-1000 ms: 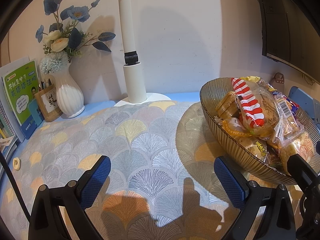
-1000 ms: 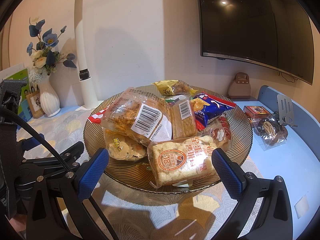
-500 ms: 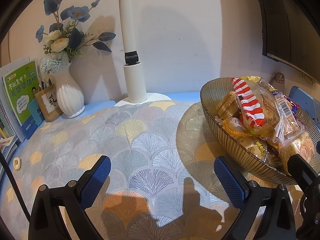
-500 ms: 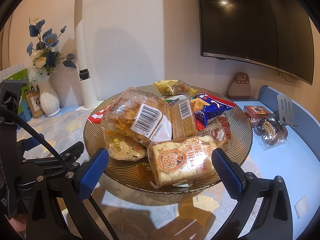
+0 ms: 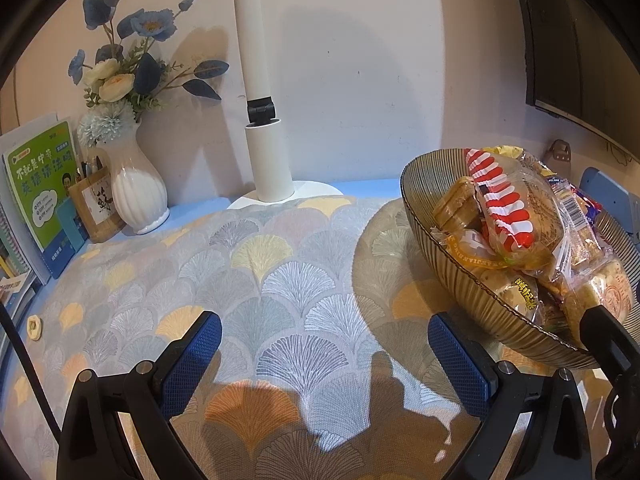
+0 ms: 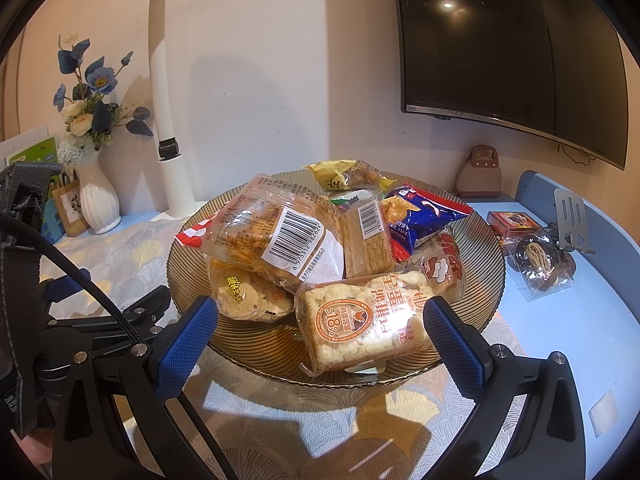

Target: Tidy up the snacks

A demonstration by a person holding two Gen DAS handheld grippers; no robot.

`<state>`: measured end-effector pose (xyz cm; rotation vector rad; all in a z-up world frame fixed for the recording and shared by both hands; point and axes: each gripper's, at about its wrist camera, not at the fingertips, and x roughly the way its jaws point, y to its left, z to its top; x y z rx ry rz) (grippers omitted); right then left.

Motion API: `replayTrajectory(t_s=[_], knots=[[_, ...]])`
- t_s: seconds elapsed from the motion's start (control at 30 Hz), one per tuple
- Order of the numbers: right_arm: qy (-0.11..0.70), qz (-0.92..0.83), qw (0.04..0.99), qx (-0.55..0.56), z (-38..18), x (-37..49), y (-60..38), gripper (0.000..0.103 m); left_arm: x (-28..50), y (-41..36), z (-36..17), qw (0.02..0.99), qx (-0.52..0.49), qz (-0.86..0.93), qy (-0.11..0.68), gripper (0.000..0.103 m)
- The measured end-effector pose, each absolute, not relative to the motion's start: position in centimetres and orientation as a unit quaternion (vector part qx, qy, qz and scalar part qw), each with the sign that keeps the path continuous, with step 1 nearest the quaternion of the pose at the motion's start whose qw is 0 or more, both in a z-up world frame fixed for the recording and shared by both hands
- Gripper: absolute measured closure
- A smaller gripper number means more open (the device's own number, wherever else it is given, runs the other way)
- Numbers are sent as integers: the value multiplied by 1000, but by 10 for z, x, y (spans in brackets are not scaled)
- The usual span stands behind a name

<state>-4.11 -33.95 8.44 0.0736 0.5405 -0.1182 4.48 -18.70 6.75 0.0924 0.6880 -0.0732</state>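
Observation:
A ribbed amber glass bowl point(image 6: 486, 280) holds several wrapped snacks: a large clear cracker bag with a barcode point(image 6: 280, 232), a rice-cake pack point(image 6: 364, 320), a blue chip bag point(image 6: 420, 216) and a yellow packet point(image 6: 332, 172). My right gripper point(image 6: 320, 338) is open and empty, just in front of the bowl. My left gripper point(image 5: 324, 356) is open and empty over the patterned mat point(image 5: 248, 280), left of the bowl point(image 5: 424, 236). A red-striped end of a bag point(image 5: 500, 204) tops the pile there.
A white lamp post point(image 5: 264, 128), a white vase of blue flowers point(image 5: 132, 192), books and a pen holder point(image 5: 92, 204) stand along the back left. Right of the bowl lie a clear-wrapped pastry point(image 6: 540, 264), a small red box point(image 6: 516, 220) and a metal stand point(image 6: 572, 216).

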Motion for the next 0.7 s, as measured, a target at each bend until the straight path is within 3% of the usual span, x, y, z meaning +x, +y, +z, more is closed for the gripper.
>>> replayTrajectory(t_s=[0.7], knots=[[267, -57, 961, 37, 84, -41, -340, 0, 49, -193, 65, 935, 48, -44, 350, 1]])
